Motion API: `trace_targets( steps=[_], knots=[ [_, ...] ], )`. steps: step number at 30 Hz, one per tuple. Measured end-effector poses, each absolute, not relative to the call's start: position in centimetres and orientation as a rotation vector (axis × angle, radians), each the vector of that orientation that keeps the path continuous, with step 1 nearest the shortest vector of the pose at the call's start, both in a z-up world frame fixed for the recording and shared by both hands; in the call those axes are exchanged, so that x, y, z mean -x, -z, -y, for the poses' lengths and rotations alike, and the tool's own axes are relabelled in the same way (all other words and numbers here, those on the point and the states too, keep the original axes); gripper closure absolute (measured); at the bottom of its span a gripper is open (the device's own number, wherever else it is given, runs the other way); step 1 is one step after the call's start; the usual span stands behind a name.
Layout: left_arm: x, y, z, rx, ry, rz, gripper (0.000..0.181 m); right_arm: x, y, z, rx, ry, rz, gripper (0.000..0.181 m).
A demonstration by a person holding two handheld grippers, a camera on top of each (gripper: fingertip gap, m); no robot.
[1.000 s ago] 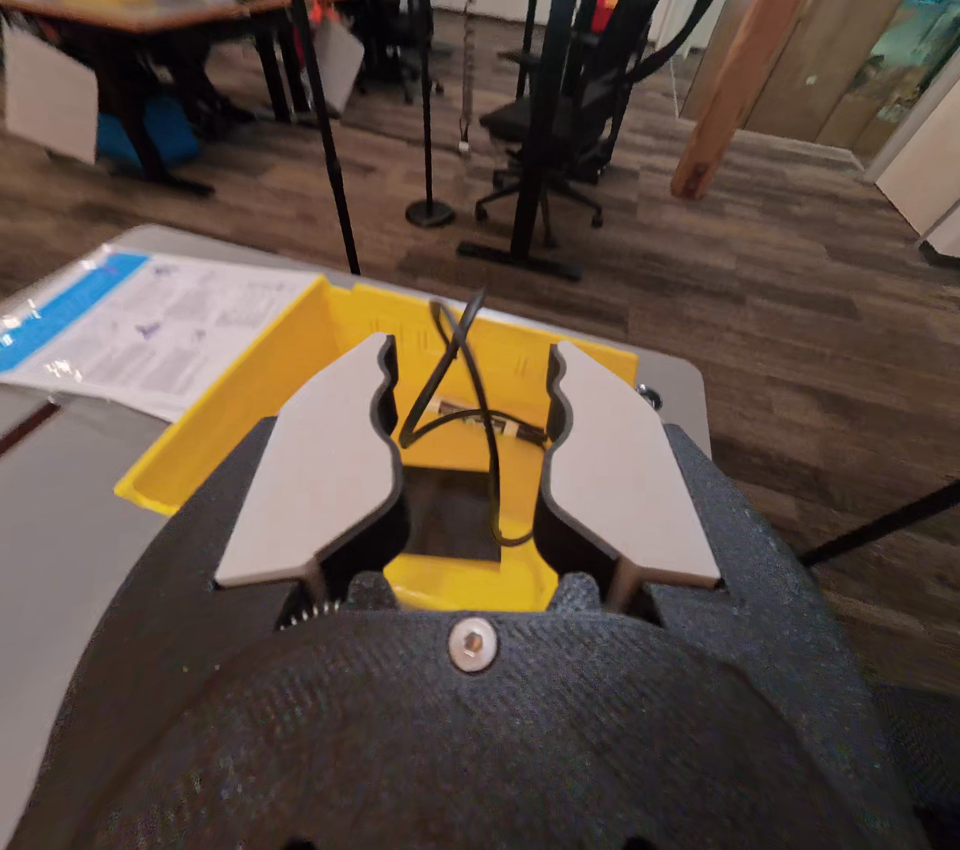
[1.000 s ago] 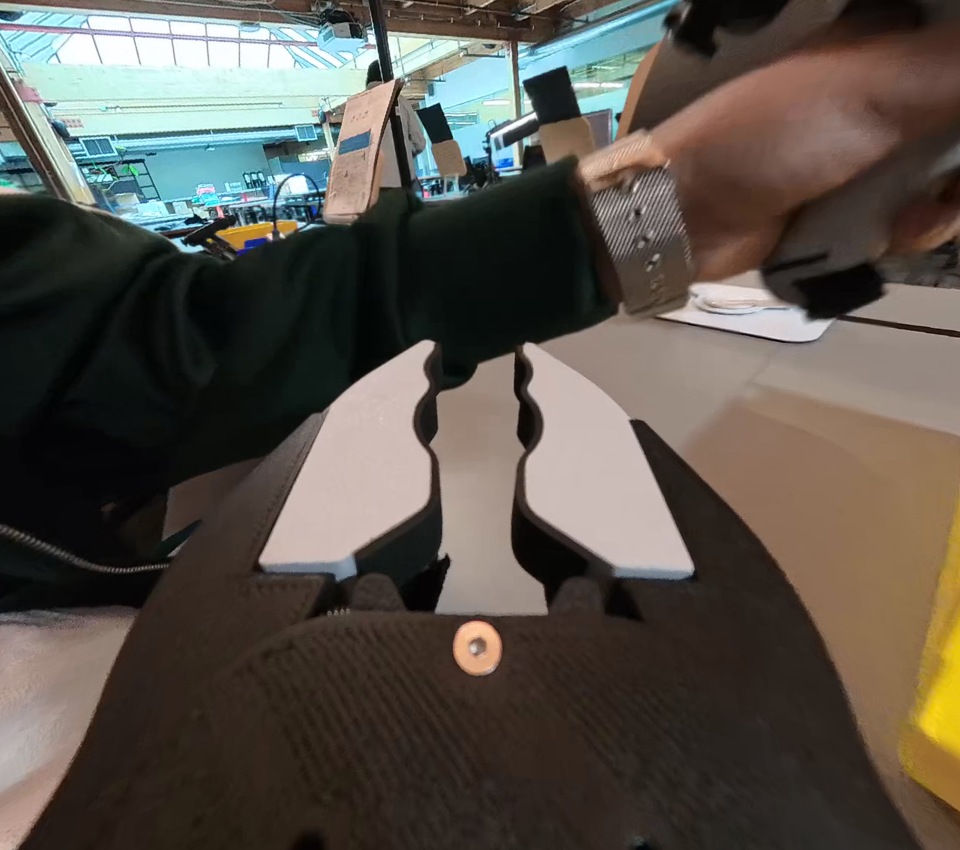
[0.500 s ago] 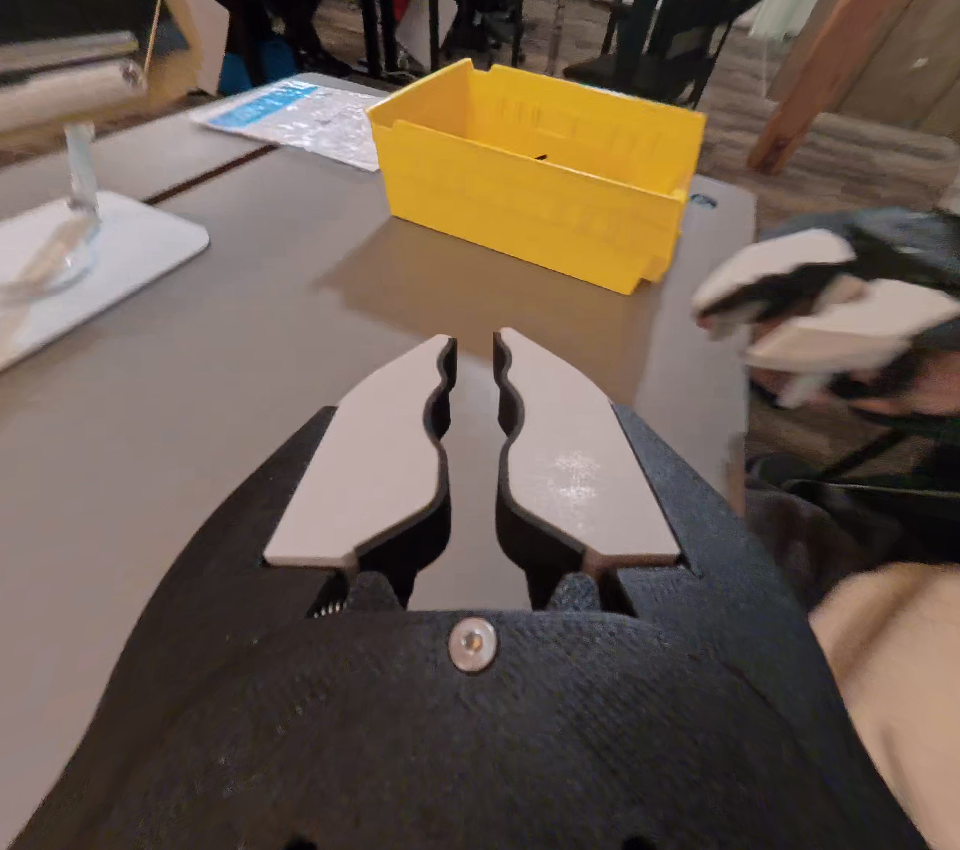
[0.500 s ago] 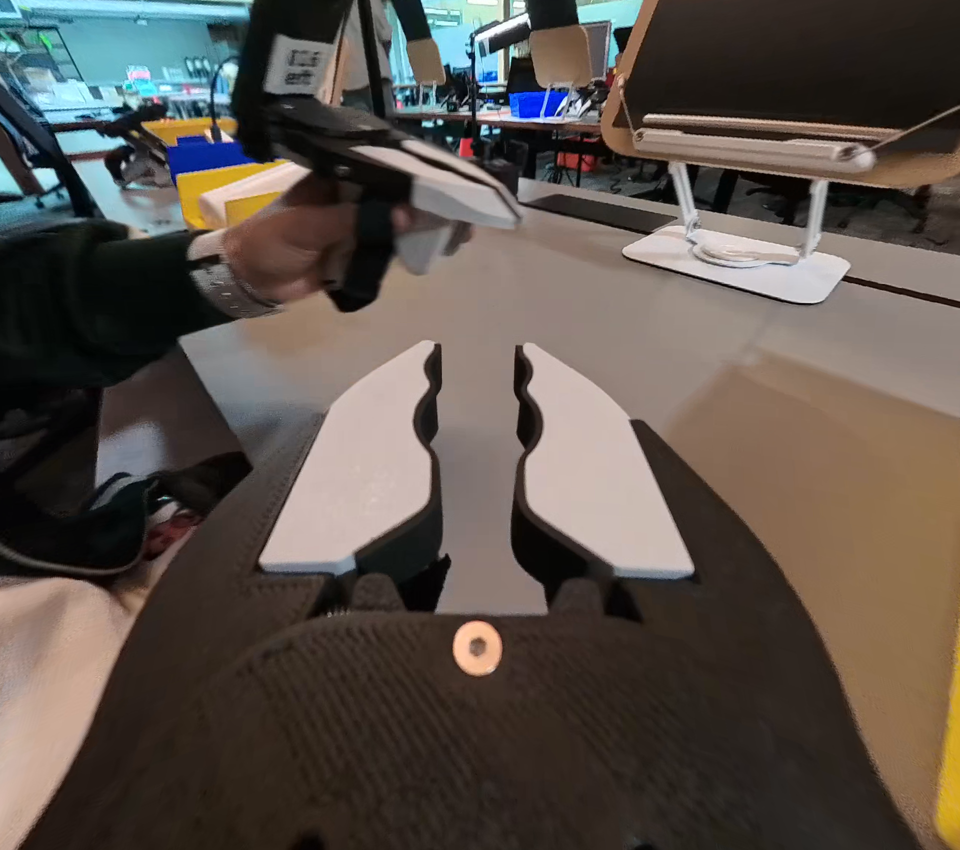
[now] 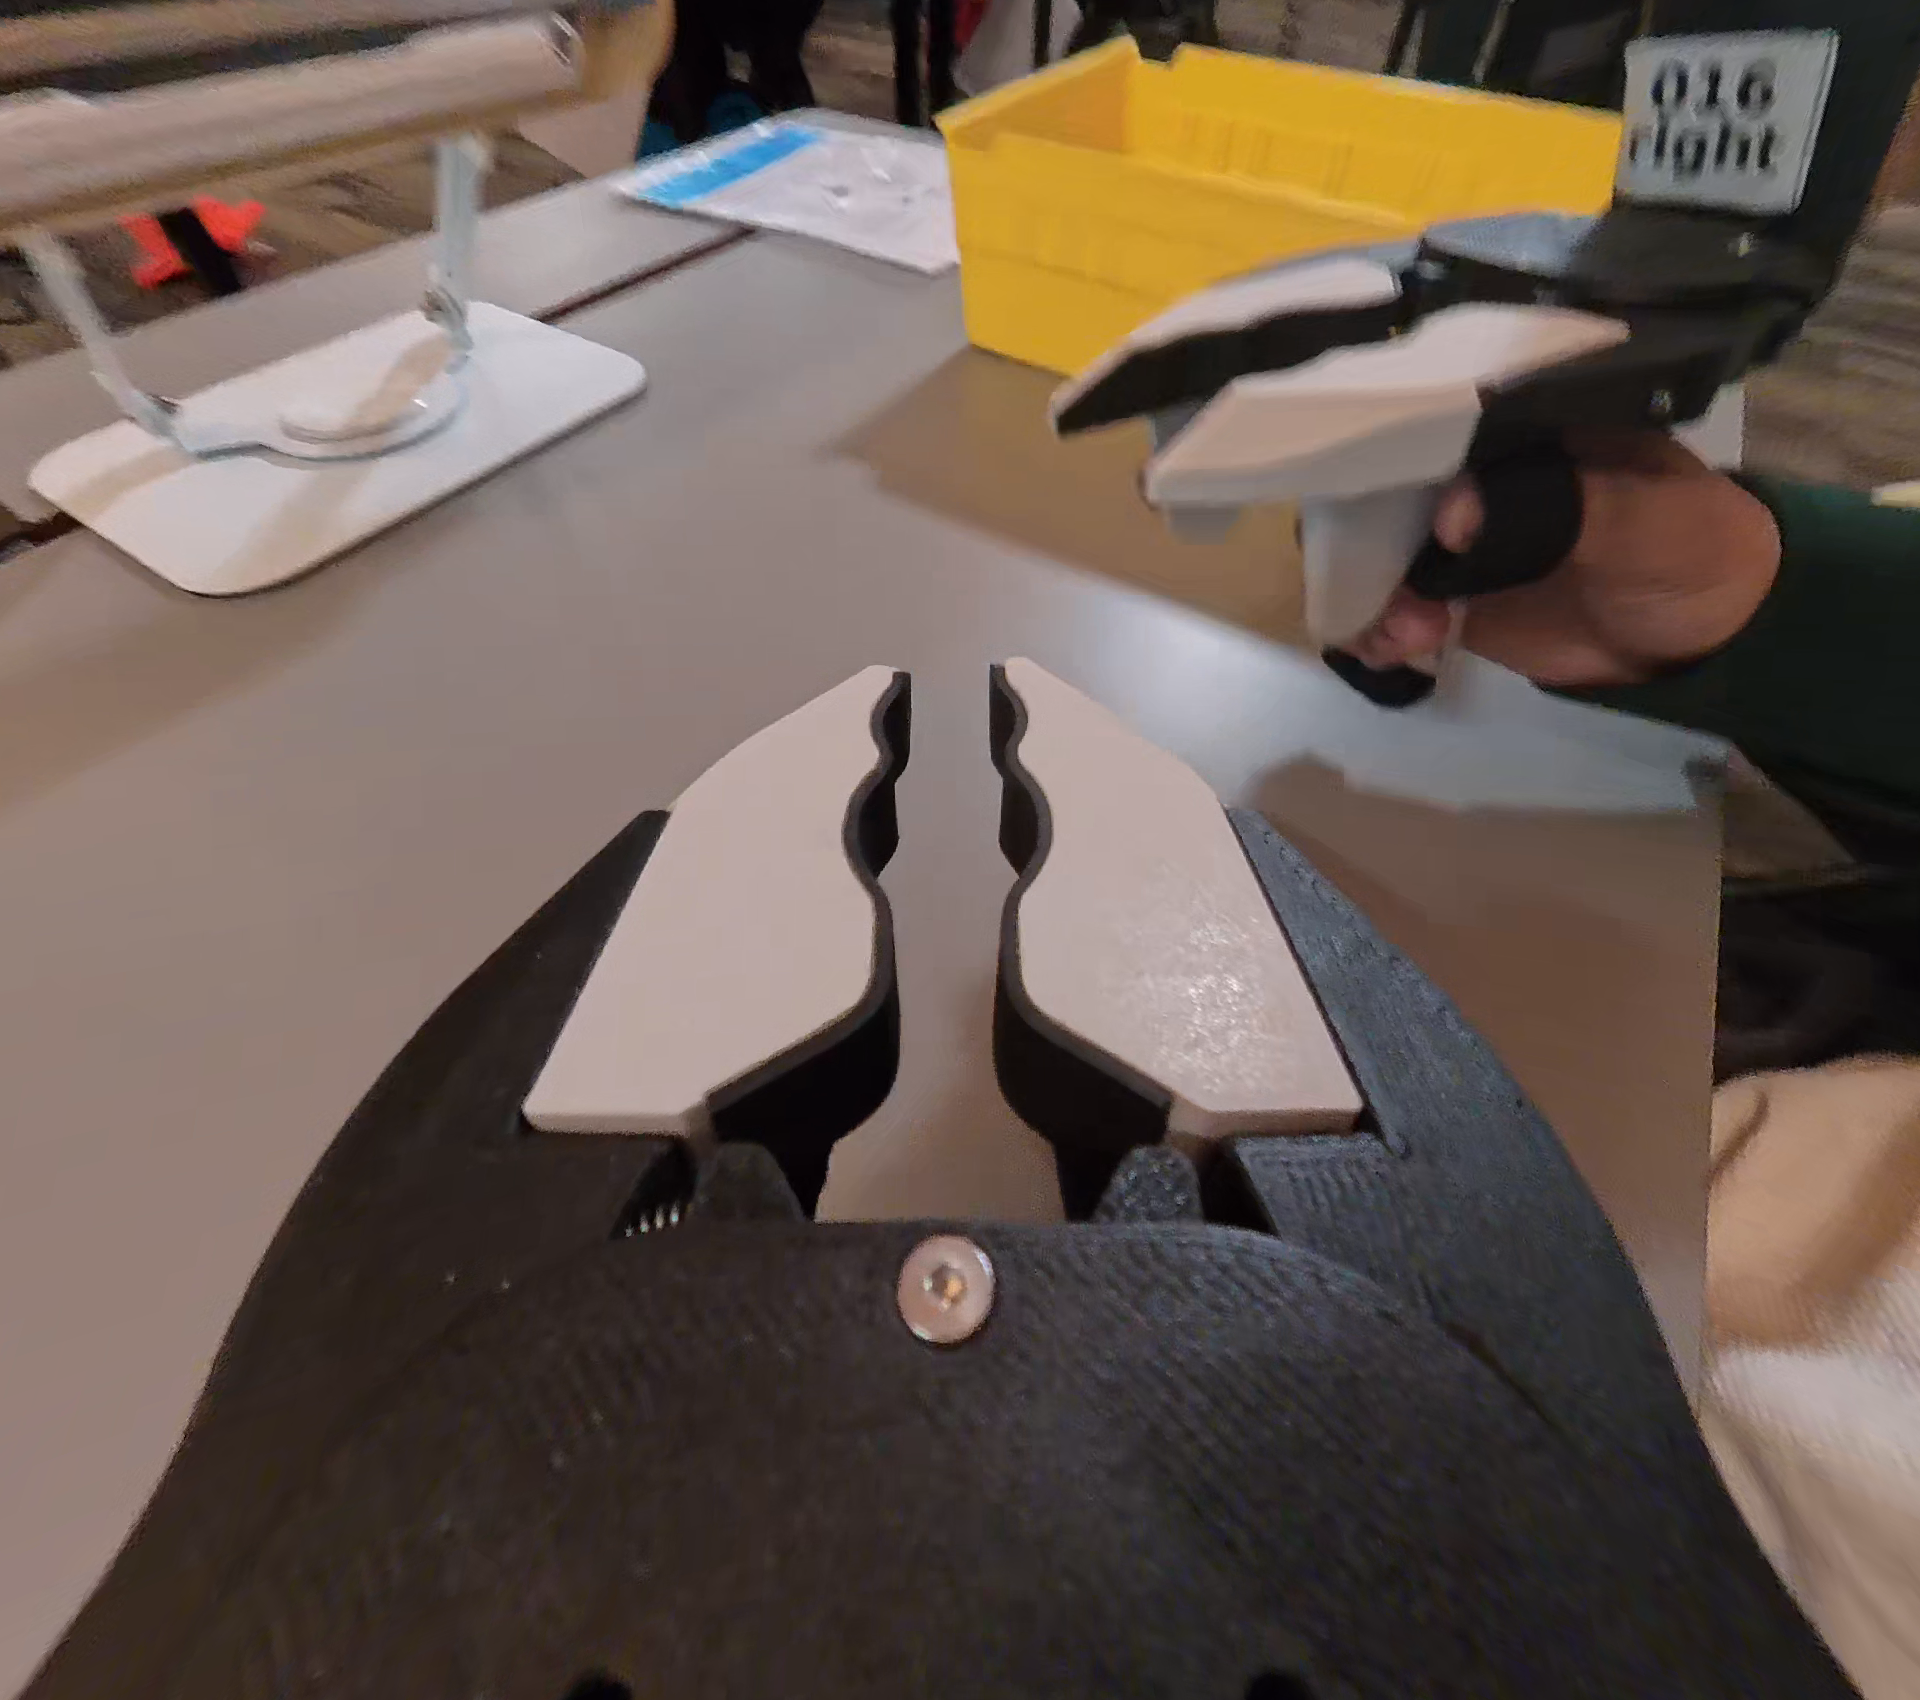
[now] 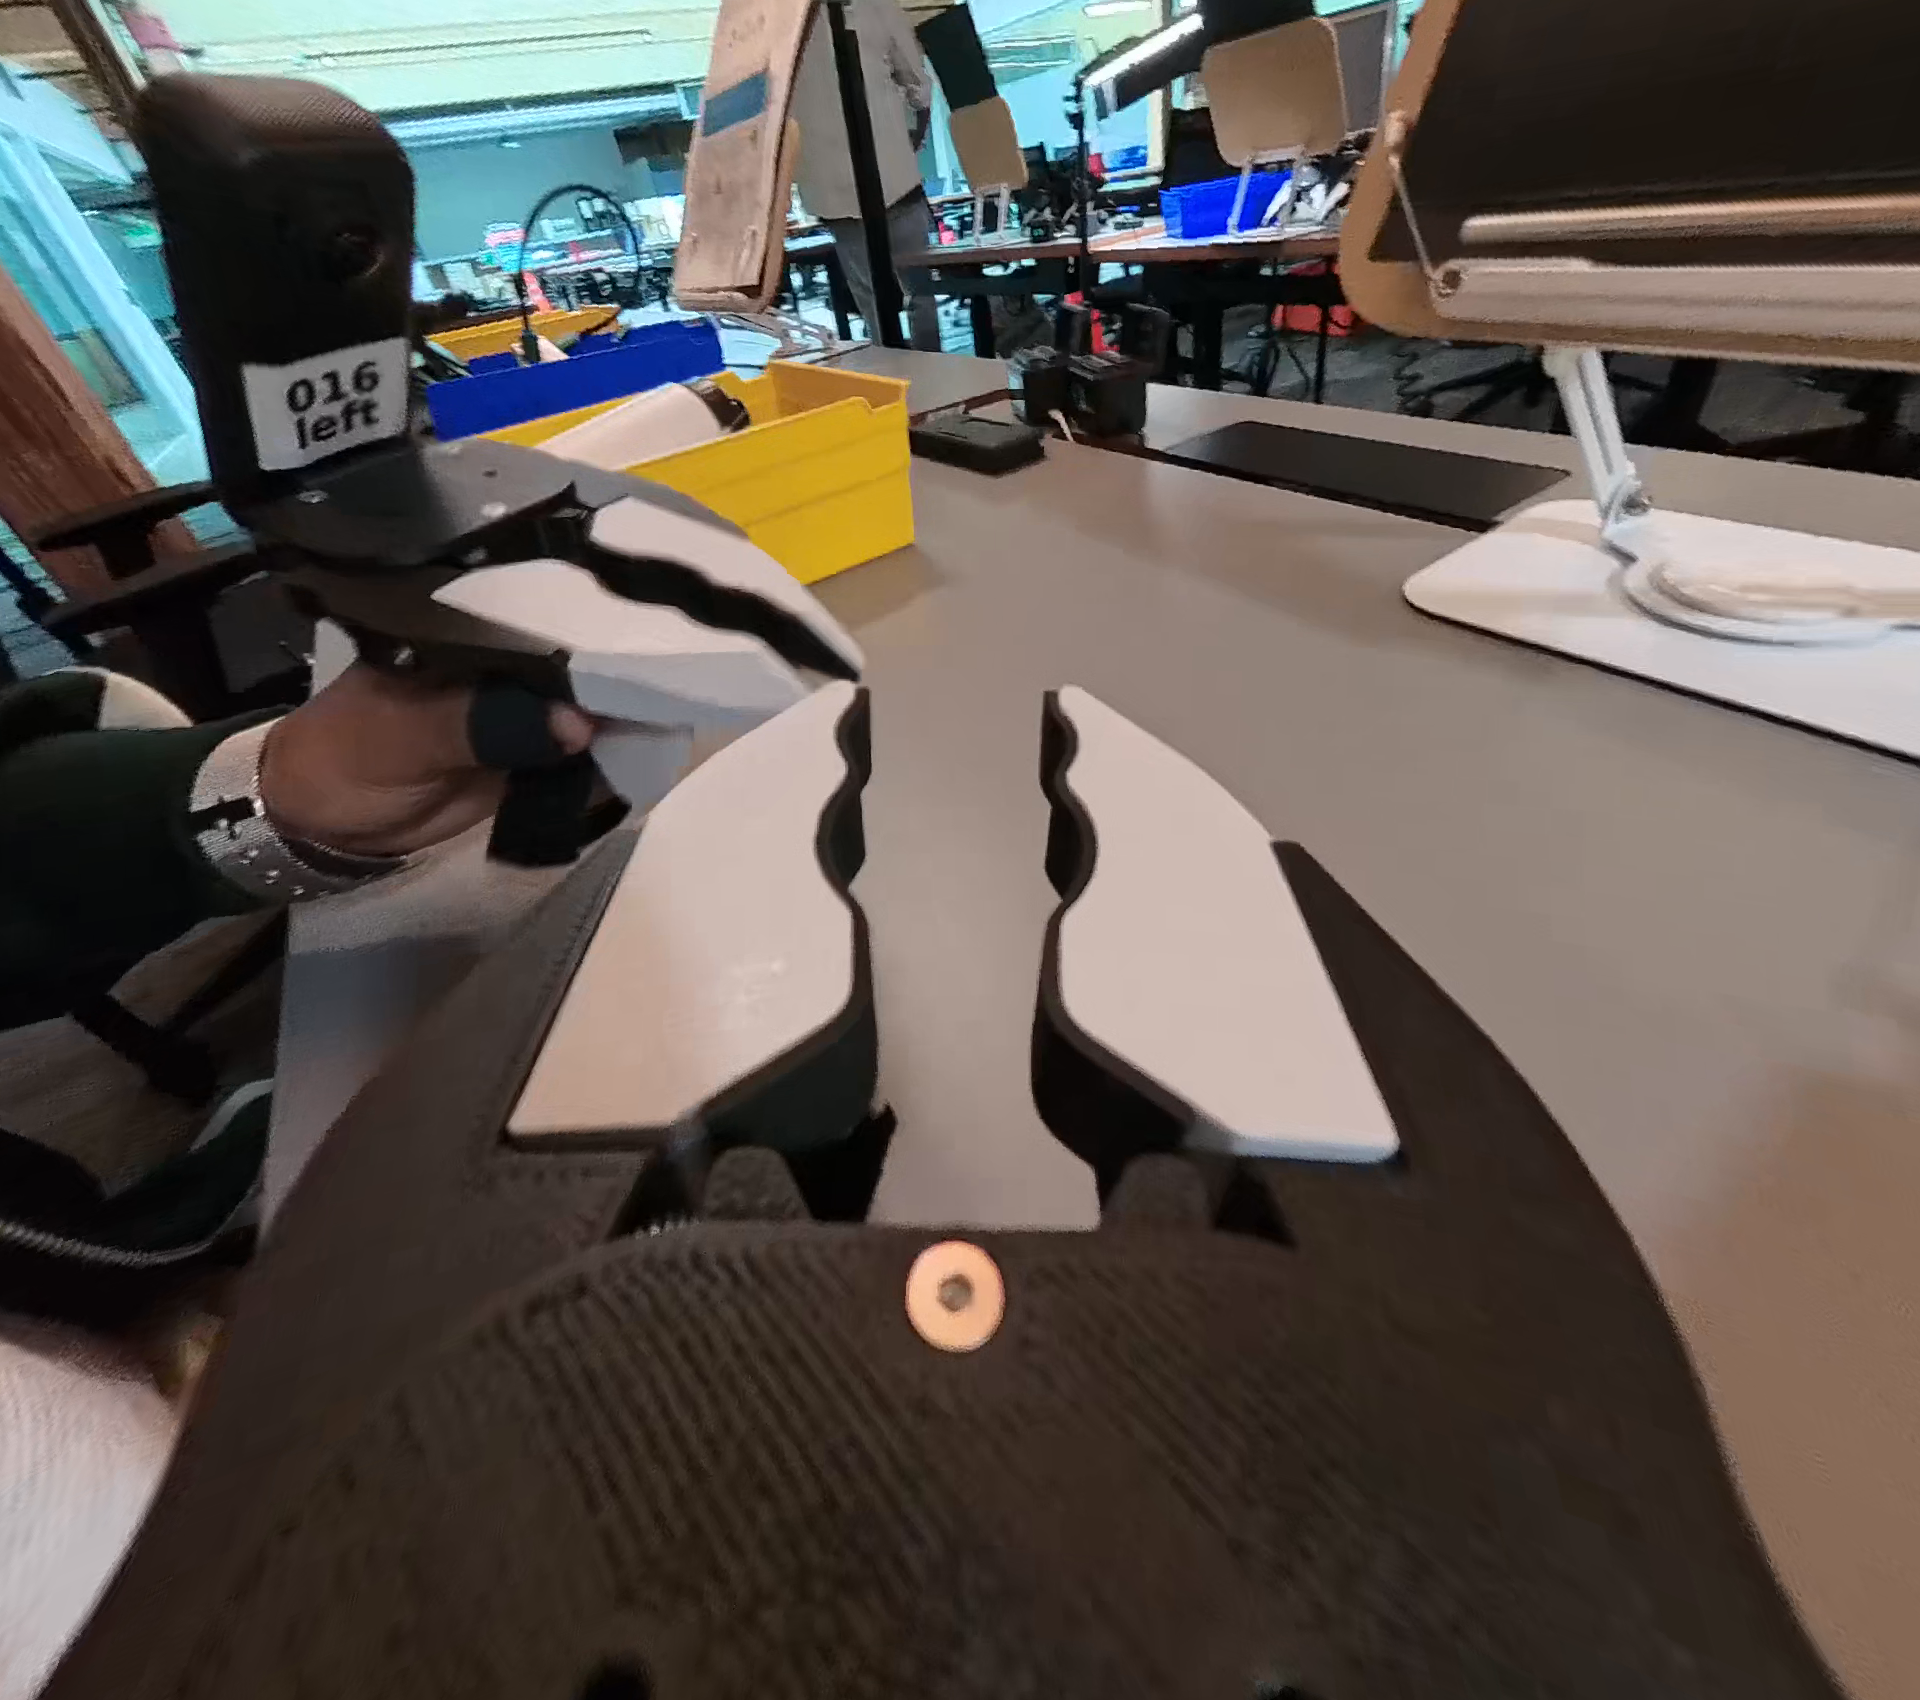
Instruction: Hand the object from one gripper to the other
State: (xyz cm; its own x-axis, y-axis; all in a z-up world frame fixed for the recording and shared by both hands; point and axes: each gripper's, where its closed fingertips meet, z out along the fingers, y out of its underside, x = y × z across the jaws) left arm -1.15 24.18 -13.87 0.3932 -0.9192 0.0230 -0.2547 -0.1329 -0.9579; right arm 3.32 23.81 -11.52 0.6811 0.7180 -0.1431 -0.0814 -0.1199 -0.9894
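Grey-padded black left gripper (image 5: 949, 686) hovers with a narrow empty gap; the right gripper (image 6: 949, 700) spreads wider, empty. Task's object: not visible; yellow plastic bin (image 5: 1226, 196) sits beyond both.

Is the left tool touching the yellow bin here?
Apart. The left wrist view shows bare table between the left tool and the yellow bin farther back.

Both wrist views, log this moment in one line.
left hand-held gripper: open, empty | right hand-held gripper: open, empty | yellow bin: on table | handover: not begun
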Motion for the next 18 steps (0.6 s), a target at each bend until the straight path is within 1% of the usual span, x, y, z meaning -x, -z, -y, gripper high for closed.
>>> trace_targets(
  steps=[3, 6, 9, 10, 13, 18],
  knots=[
    [1.8, 9.2, -25.1, 1.562, 0.867, -0.939, 0.161, -2.9, 11.6, -23.3, 1.543, -0.750, 0.586, 0.149],
    [4.0, 4.2, -27.9, 1.503, 0.747, -0.853, 0.159, -2.8, 11.2, -23.0, 1.528, -0.749, 0.576, 0.148],
    [8.0, 0.1, -32.2, 1.531, 0.646, -0.749, 0.147, -2.5, 11.2, -22.7, 1.524, -0.758, 0.595, 0.148],
    [9.7, -0.5, -33.6, 1.580, 0.639, -0.714, 0.144, -2.4, 11.2, -22.6, 1.524, -0.752, 0.605, 0.148],
    [16.0, -1.0, -36.2, 1.667, 0.597, -0.588, 0.150, -2.1, 11.7, -22.5, 1.536, -0.730, 0.636, 0.148],
    [30.1, 1.1, -37.7, 1.810, 0.377, -0.320, 0.155, -1.2, 12.6, -23.2, 1.572, -0.747, 0.644, 0.146]
  ],
)
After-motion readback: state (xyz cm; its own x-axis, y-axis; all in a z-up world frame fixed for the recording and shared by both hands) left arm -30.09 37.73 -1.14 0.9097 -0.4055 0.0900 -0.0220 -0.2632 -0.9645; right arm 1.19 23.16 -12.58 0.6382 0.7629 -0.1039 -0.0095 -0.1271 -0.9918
